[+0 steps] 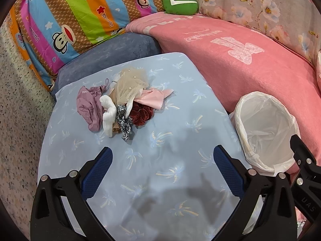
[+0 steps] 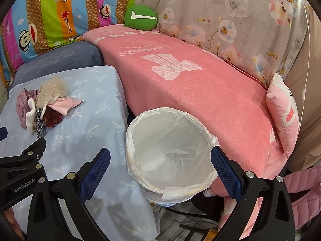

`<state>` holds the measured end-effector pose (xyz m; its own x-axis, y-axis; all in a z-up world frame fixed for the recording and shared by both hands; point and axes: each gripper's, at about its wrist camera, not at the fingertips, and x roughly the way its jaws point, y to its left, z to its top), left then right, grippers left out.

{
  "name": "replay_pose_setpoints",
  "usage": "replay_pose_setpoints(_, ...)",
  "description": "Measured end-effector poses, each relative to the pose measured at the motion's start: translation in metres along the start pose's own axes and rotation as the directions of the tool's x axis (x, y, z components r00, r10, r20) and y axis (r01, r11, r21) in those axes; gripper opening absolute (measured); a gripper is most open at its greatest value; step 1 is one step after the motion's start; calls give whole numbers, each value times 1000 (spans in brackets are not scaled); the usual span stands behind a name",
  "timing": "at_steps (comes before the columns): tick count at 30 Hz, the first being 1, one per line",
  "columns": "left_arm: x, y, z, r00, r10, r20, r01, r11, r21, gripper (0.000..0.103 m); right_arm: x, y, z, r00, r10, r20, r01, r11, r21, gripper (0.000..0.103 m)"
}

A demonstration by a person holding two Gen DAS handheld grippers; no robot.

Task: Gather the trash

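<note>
left gripper: bottom of left view, fingers spread wide, holding nothing, above blue palm-print cloth
right gripper: bottom of right view, fingers spread wide, nothing held, straddling rim of bin
bin: white bag liner, lower centre of right view, between blue cloth surface and pink blanket; looks empty apart from crumpled liner
trash pile: mid-frame in left view, on the blue cloth, well apart from both grippers; mauve pouch, white piece, leopard strip, dark red scrunchie, beige tulle, pink cloth
left view only: pile detail, pouch lettering partly readable
right view only: bin interior, pink cushion right edge, floor under bin
far: striped monkey-print bedding, green plush, floral fabric
unclear: bin cut by right gripper in left view; pile small in right view
</note>
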<state>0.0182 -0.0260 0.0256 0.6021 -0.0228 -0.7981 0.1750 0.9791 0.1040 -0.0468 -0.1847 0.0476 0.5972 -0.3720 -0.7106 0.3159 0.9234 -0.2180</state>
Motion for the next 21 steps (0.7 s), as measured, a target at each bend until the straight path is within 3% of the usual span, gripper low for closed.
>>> replay_pose_setpoints(21,-2,-2,1,1000,-2,10,2,1000,4,96,1,-5,3,1000,-3,1,3,1000,3,97)
